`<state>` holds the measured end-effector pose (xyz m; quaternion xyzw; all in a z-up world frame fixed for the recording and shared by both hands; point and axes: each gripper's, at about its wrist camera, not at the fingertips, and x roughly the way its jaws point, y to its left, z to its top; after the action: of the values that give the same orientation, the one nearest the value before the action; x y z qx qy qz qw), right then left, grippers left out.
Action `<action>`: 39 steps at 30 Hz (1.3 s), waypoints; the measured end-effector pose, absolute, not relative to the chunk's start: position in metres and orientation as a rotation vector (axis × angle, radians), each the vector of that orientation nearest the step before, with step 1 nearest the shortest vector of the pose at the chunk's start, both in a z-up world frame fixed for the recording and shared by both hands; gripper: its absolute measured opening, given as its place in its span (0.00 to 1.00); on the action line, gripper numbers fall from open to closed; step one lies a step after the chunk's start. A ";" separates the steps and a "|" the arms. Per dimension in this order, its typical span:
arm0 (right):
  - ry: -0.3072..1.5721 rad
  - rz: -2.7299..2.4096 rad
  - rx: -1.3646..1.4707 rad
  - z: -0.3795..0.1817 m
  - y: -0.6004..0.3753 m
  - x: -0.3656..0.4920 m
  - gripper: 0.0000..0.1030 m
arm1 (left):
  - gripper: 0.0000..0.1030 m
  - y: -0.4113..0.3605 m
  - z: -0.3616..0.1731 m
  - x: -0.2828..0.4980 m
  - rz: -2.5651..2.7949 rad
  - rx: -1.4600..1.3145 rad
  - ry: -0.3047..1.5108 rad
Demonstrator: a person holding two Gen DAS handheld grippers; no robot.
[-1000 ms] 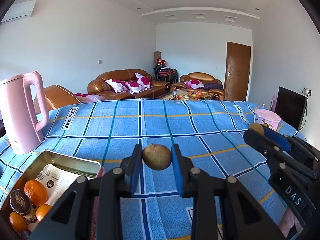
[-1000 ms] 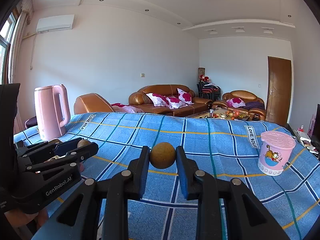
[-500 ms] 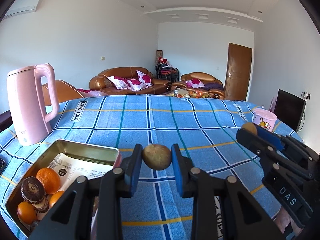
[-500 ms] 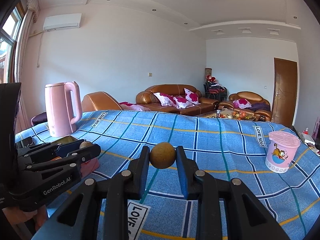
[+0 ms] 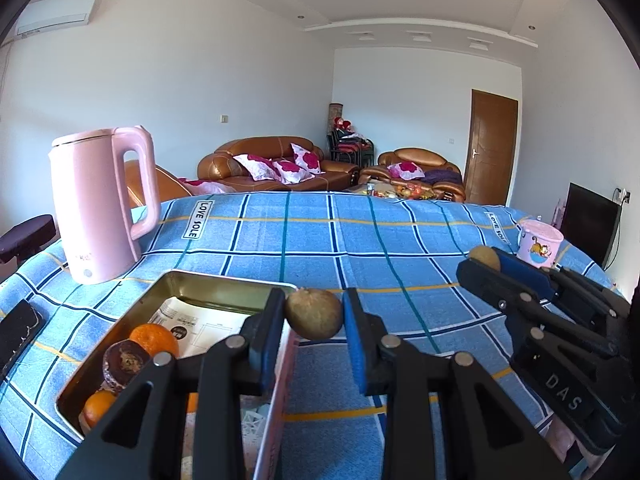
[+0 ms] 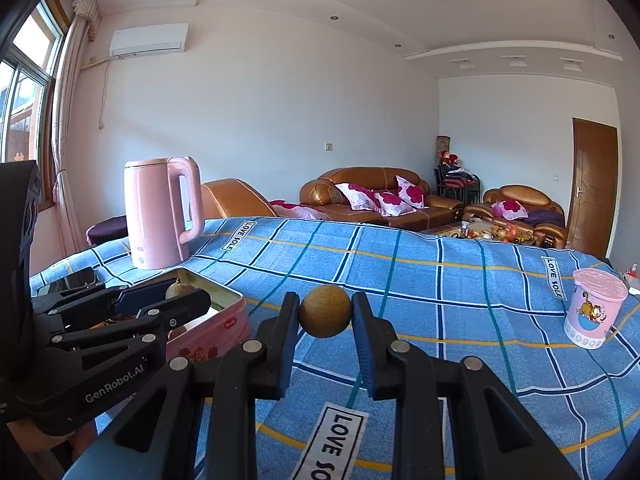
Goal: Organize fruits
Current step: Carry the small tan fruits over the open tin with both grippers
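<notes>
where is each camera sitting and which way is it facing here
Left wrist: sits on the left gripper, facing across the blue checked table toward the sofas; its fingers clamp a brown fruit beside the tin.
Right wrist: sits on the right gripper, facing the same way; its fingers clamp a round brown fruit.
Shared: each shows the other gripper, the pink kettle and the pink cup.

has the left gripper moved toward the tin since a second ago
Yes. The left gripper, shut on a brown fruit, has shifted left toward the tin; the pink kettle now sits nearer centre.
</notes>
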<state>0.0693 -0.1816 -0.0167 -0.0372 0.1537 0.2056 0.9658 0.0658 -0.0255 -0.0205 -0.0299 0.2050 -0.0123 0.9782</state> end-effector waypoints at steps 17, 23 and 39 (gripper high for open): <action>0.291 0.519 -0.108 -0.007 -0.141 0.053 0.28 | 0.30 0.009 -0.017 0.047 0.060 -0.050 0.398; 0.284 0.553 -0.122 -0.005 -0.125 0.048 0.28 | 0.30 0.023 -0.018 0.042 0.092 -0.053 0.404; 0.281 0.612 -0.147 -0.004 -0.099 0.040 0.28 | 0.30 0.051 -0.022 0.033 0.162 -0.062 0.419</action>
<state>0.0396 -0.0988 -0.0036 -0.0719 0.1376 0.2998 0.9413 0.0331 0.0513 -0.0224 -0.0308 0.2078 0.0801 0.9744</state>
